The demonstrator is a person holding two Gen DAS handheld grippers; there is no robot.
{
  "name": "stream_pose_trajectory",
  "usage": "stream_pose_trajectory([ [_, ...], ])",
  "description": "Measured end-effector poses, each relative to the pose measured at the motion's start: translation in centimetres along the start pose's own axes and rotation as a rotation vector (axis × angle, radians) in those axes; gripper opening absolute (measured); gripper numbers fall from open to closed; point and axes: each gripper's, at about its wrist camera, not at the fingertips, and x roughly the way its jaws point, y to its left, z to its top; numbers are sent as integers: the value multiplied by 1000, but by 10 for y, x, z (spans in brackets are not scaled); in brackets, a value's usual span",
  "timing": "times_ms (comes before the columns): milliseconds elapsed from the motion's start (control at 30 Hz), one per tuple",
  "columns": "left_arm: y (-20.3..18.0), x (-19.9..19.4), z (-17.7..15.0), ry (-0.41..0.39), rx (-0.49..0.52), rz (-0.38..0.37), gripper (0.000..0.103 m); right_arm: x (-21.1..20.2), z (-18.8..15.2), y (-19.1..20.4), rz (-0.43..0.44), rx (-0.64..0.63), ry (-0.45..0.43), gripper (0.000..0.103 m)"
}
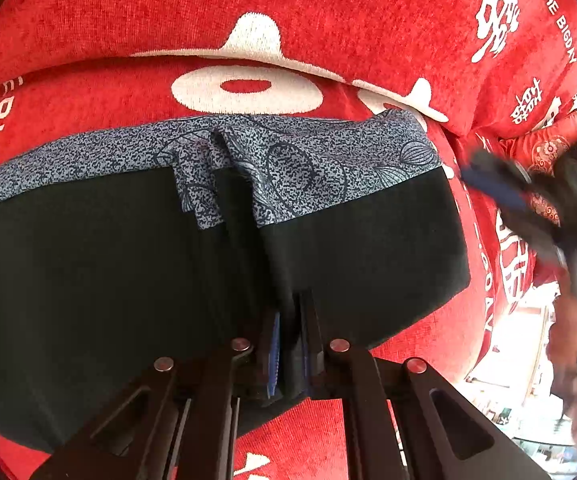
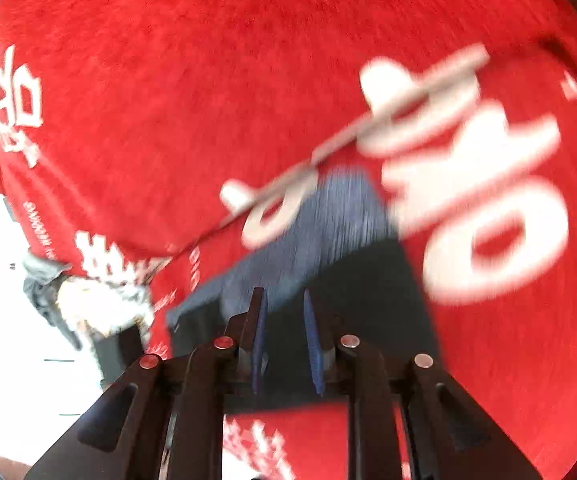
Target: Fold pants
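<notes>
The pants (image 1: pixel 88 272) are black with a blue-grey patterned band (image 1: pixel 296 156) along the far edge. They lie on a red cover. My left gripper (image 1: pixel 290 312) is shut on a pinched ridge of the black cloth at its near edge. In the left wrist view my right gripper (image 1: pixel 528 204) appears as a dark blur at the right, off the pants' right edge. In the blurred right wrist view, the right gripper (image 2: pixel 284 308) has a narrow gap between its jaws, over the black cloth (image 2: pixel 360 300); I cannot tell whether it grips any cloth.
The red cover (image 1: pixel 288 8) with white characters and lettering spans a sofa seat and backrest. A red patterned cushion (image 1: pixel 544 152) lies at the right. Beyond the sofa's right end there is a bright room (image 1: pixel 528 352).
</notes>
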Motion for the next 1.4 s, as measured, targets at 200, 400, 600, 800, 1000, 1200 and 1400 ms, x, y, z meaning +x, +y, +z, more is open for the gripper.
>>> stream_pose_trajectory([
  [200, -5, 1, 2, -15, 11, 25, 10, 63, 29, -13, -214, -87, 59, 1],
  [400, -7, -5, -1, -17, 1, 78, 21, 68, 5, 34, -270, -251, 95, 7],
  [600, 6, -26, -10, -65, -33, 194, 58, 108, -28, 71, -109, -265, 199, 8],
  [800, 38, -33, -22, -49, -105, 269, 58, 134, -62, 75, -86, -179, 242, 9],
  [1000, 50, -41, -33, -40, -114, 334, 58, 108, -92, 85, -86, -248, 296, 9],
  [1200, 55, -45, -41, -32, -130, 371, 64, 75, -103, 87, -205, -281, 239, 36],
  [1400, 68, -52, -53, -27, -157, 369, 94, 68, -117, 90, -246, -277, 276, 53],
])
